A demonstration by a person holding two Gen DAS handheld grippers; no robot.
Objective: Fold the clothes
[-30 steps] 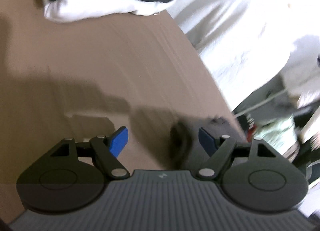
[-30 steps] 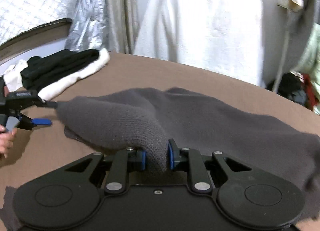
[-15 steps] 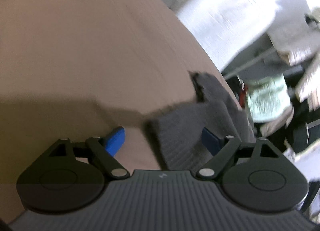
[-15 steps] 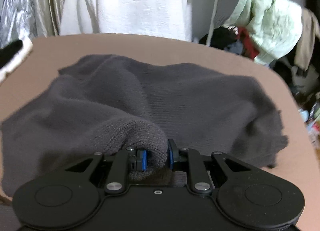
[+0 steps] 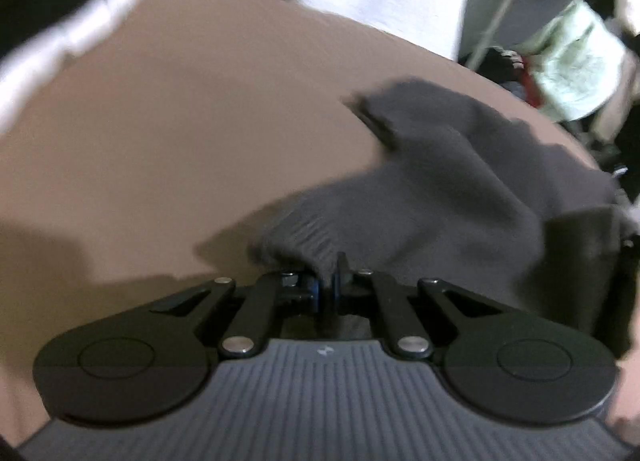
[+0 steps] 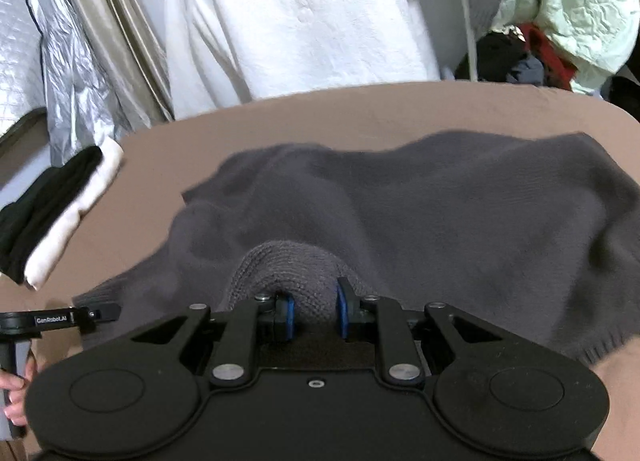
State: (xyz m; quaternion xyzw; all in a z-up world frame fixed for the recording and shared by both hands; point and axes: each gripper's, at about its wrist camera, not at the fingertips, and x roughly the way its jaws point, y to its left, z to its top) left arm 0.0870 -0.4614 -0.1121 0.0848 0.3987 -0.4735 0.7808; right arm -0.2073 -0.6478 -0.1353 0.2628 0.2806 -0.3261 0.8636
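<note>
A dark grey knit sweater (image 6: 440,221) lies spread over the brown table (image 6: 320,117). My right gripper (image 6: 314,313) is shut on a bunched fold of its near edge. In the left wrist view the same grey sweater (image 5: 440,189) runs from the middle to the right, and my left gripper (image 5: 326,285) is shut on its ribbed edge. The left gripper (image 6: 100,311) also shows at the far left of the right wrist view, touching the sweater's left corner, with a hand (image 6: 14,385) on its handle.
A folded stack of black and white clothes (image 6: 52,217) sits at the table's left side, also visible as a stack (image 5: 60,21) in the left wrist view. White fabric (image 6: 300,21) hangs behind the table, with a pale green quilted garment (image 6: 568,5) at the right.
My left gripper was open over bare table; it has moved to the sweater's edge and shut on it. The right gripper kept its hold, and the sweater lies flatter and wider.
</note>
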